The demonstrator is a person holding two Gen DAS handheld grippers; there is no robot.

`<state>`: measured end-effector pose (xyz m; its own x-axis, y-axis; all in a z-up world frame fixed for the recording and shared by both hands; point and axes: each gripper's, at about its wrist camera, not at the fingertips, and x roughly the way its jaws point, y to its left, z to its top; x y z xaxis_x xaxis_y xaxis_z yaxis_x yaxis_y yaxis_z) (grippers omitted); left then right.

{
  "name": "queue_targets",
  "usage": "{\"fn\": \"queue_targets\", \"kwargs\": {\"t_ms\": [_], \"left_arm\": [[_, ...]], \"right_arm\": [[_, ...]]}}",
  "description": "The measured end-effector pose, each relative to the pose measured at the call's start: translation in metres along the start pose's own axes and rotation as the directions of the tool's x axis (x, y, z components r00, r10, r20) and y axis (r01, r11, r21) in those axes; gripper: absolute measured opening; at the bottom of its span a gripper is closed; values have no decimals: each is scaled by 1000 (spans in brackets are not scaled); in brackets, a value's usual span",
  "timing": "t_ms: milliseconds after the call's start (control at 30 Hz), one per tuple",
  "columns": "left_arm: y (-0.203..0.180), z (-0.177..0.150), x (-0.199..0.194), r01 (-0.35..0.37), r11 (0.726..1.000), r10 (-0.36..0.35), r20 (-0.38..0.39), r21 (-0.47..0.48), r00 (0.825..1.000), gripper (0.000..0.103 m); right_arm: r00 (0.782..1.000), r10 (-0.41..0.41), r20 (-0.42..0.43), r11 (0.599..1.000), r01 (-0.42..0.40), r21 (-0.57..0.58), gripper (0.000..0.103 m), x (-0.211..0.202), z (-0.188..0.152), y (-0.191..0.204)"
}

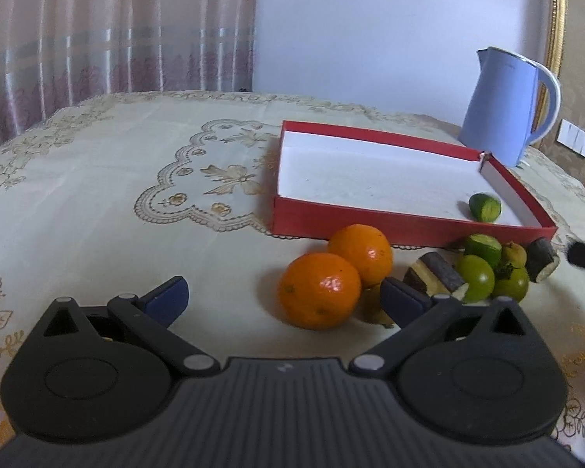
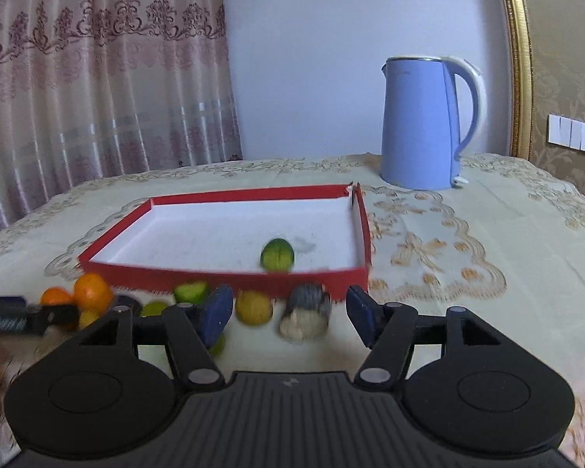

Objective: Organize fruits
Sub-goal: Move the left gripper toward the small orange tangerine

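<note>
Sitting in the near right corner of the red box (image 2: pixel 230 275) is one green fruit (image 2: pixel 277 254); all the other fruit waits on the worktop (image 1: pixel 117 202) just in front of the box. The right hand-held gripper (image 2: pixel 288 314) is released, nothing between its blue pads, and hangs over a dark stubby piece (image 2: pixel 306 312) and a yellow fruit (image 2: pixel 253 307). The left hand-held gripper (image 1: pixel 284 296) is released too, spread wide by the two oranges (image 1: pixel 319 290). To do the next pick well, I think the right one should choose one fruit, put a pad on each side, squeeze softly so it does not roll, then lift it over the red wall and set it down gently.
</note>
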<state>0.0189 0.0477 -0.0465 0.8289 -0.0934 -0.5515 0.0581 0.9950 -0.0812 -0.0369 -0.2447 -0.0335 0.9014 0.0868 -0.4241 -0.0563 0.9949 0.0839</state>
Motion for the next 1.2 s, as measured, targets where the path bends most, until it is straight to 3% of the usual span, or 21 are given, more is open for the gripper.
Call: {"fn": "queue_targets", "kwargs": {"t_ms": [267,500,567,767,967,1067,1133,1200], "left_arm": [[-11,-3,-3,-76,995,75,27,57,997,103],[-13,-2,-3,-96,992,94,26,78,995,102],[-13,-3,0,-98,991,97,12,96,995,100],[-17,-1,4,-84,990,85,-6,114,996,95],[-17,0,5,-39,993,40,-11,112,999,78],[-17,0,4,6,994,-5,-16,105,1000,61],[-19,-1,2,37,994,-36,-15,106,999,42],[-24,-1,2,29,991,-28,-9,128,1000,42]], "right_arm": [[996,53,-77,985,-65,-159,64,-1,-20,26],[995,42,-93,989,-54,-140,73,8,-29,29],[995,40,-86,990,-51,-132,82,7,-30,27],[994,41,-100,992,-52,-114,82,8,-30,24],[992,50,-119,998,-55,-37,82,11,-29,15],[991,49,-122,998,-51,-19,82,11,-29,12],[991,46,-124,999,-49,-22,82,12,-30,13],[991,44,-124,999,-47,-25,82,12,-30,13]]}}
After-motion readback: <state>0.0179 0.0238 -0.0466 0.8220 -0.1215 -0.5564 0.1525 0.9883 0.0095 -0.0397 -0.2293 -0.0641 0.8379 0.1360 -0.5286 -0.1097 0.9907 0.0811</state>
